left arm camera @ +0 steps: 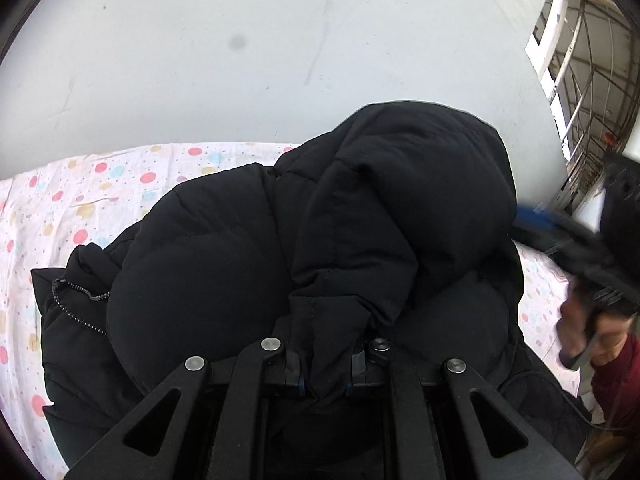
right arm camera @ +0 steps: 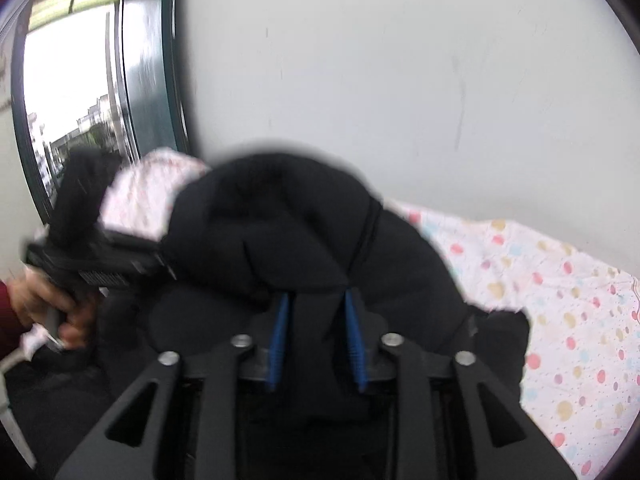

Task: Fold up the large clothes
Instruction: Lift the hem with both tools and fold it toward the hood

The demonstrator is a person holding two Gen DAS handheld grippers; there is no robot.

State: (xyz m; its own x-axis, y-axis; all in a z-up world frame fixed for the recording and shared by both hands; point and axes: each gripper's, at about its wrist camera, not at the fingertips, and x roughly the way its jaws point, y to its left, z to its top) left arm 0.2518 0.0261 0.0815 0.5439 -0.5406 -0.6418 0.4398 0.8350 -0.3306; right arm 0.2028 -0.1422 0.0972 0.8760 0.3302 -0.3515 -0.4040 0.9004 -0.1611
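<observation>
A black puffer jacket (left arm camera: 248, 256) lies bunched on a bed with a white polka-dot sheet (left arm camera: 72, 200). My left gripper (left arm camera: 325, 364) is shut on a fold of the jacket, which rises in a hump in front of it. My right gripper (right arm camera: 316, 320) is shut on another fold of the jacket (right arm camera: 280, 232), its blue pads (right arm camera: 280, 332) pressed to the cloth. The right gripper also shows blurred at the right edge of the left wrist view (left arm camera: 600, 264). The left gripper shows blurred at the left of the right wrist view (right arm camera: 92, 264), held by a hand.
A pale wall (left arm camera: 280, 48) stands right behind the bed. A window with a metal grille (left arm camera: 580, 80) is at the right end; it shows in the right wrist view (right arm camera: 80, 92) at the left. The dotted sheet (right arm camera: 560, 312) extends to the right.
</observation>
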